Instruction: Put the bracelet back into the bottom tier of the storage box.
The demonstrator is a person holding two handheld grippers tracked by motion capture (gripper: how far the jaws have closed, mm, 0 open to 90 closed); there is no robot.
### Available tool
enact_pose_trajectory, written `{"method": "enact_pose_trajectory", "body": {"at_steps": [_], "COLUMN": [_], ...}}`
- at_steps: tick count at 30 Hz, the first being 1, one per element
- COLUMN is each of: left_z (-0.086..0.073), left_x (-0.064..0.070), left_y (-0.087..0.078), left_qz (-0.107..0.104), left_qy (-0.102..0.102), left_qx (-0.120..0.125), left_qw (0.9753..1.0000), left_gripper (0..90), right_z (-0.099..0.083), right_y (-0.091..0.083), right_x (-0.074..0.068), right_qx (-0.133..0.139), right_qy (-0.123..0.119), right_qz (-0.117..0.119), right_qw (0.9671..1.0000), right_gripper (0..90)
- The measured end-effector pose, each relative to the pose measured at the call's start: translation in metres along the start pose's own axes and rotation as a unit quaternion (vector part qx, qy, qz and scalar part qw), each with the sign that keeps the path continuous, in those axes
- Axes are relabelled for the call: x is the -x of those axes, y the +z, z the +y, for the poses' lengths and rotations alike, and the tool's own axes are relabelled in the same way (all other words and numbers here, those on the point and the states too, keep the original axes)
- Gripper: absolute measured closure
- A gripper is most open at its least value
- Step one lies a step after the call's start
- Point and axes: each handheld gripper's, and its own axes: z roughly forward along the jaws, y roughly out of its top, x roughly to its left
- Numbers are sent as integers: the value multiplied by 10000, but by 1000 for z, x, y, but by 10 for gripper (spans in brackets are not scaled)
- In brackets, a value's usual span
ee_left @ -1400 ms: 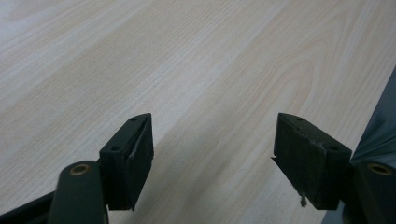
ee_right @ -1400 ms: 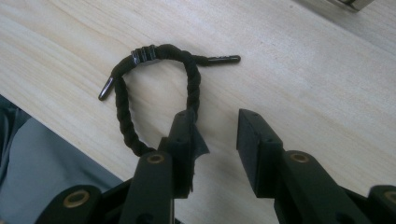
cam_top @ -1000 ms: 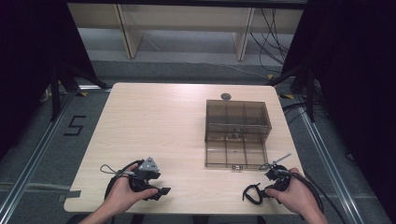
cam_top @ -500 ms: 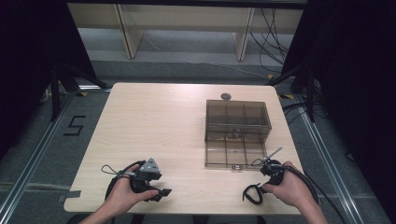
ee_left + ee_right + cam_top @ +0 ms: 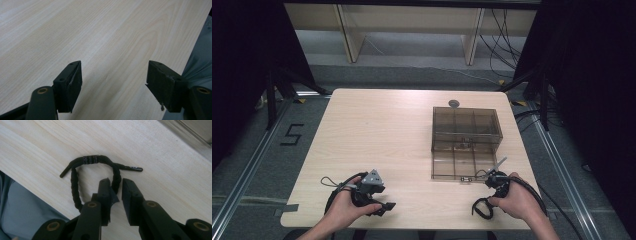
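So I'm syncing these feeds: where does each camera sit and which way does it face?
High view: above the person's side, looking forward and down on the table; both forearms show.
Left gripper view: on the left gripper, facing bare tabletop.
Right gripper view: on the right gripper, jaws around a black cord.
High and right gripper views share the cord.

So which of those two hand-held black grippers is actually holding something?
The right gripper: its jaws pinch a black braided cord loop lying on the pale wooden table. The left gripper gapes wide over bare wood.
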Motion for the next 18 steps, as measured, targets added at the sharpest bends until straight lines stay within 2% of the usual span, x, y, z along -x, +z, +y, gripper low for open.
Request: {"method": "enact_pose_trajectory", "body": {"at_steps": [3,4,8,11,12,13,18], "left_z": [0,0,0,0,0,0,0], "left_x": [-1,-1,0,-1,0,0,0], "left_y": [0,0,0,0,0,0,0], "left_qz": [-10,-20,-12,-18,-11,-11,-4], "left_qy": [60,79,-3,68,2,-3,24], "left_qx": [-39,-67,-13,-49,-11,-3,-17], "left_qw": [10000,9999,10000,10000,10000,10000,10000], "left_gripper": [287,287,286,286,286,286,286], "right_z": [0,0,1,1,1,2,1], "right_y": [4,4,5,6,6,6,6], "right_x": [1,-1,-1,-2,-1,-2,-2], "right_qx": [37,-9,-89,-86,-90,-76,-78], "right_qy": [-38,66,147,192,175,259,291], "right_qz": [-46,-13,-30,-54,-72,-51,-35], "right_qw": [10000,10000,9998,9998,9998,9996,9995], "right_gripper": [787,791,801,829,839,841,847]}}
